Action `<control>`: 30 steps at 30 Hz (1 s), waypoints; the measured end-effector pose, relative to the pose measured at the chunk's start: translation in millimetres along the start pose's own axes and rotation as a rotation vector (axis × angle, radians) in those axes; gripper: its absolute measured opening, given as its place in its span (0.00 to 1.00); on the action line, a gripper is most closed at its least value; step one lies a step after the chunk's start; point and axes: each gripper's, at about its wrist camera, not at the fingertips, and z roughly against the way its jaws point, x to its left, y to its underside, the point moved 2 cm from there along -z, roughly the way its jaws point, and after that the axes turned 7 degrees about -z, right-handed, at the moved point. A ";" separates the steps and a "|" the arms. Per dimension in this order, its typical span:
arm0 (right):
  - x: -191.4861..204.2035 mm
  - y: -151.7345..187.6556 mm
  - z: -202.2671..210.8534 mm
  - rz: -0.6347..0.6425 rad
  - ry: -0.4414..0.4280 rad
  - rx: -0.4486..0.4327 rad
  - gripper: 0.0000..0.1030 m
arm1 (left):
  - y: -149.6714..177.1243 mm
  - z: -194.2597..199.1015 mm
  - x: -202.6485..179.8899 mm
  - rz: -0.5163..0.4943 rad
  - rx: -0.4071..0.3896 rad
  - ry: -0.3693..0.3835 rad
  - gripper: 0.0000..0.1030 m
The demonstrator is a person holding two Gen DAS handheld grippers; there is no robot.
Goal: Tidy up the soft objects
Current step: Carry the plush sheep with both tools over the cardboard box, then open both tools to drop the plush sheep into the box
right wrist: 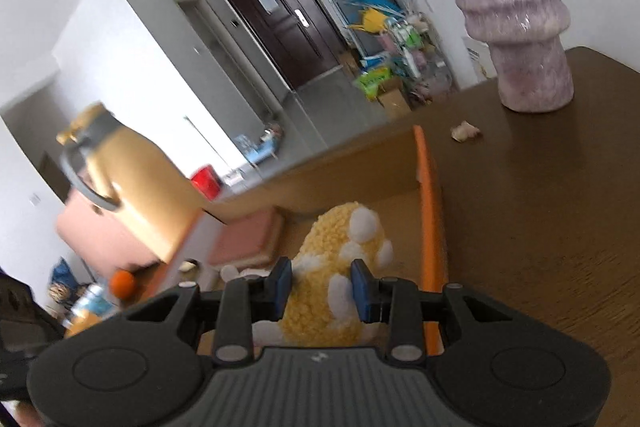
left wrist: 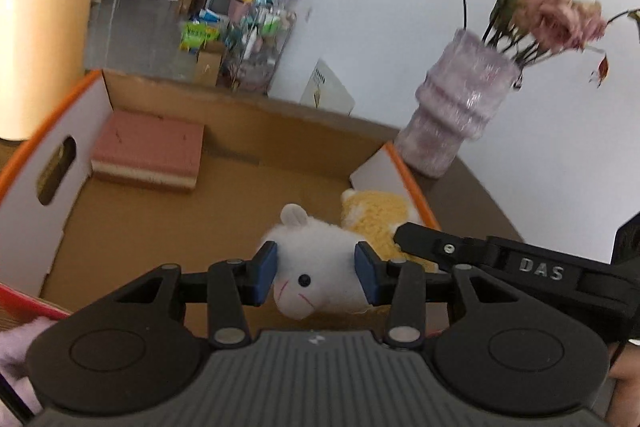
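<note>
While both fingers pinch plush toys over the cardboard box [left wrist: 160, 219], a vase [right wrist: 516, 15] stands on the brown table [right wrist: 540, 227].

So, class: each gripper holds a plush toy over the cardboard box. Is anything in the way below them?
Nothing visible. White plush toy and yellow plush toy hang above bare box floor; the pink sponge block sits in the far corner.

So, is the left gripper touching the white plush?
Touching. The left wrist view shows the left gripper with both blue pads pressed into the white plush, denting its fur.
</note>
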 end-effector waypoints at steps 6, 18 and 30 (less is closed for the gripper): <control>15.0 18.4 -10.4 0.146 0.121 0.015 0.23 | 12.5 -18.6 -5.8 -0.053 0.067 0.035 0.34; 67.8 13.5 97.0 0.300 0.209 -0.163 0.30 | -15.1 107.1 -4.3 -0.169 -0.113 -0.074 0.51; 131.4 79.4 222.6 0.542 0.303 -0.490 0.87 | 37.8 276.3 23.7 -0.363 -0.429 -0.475 0.97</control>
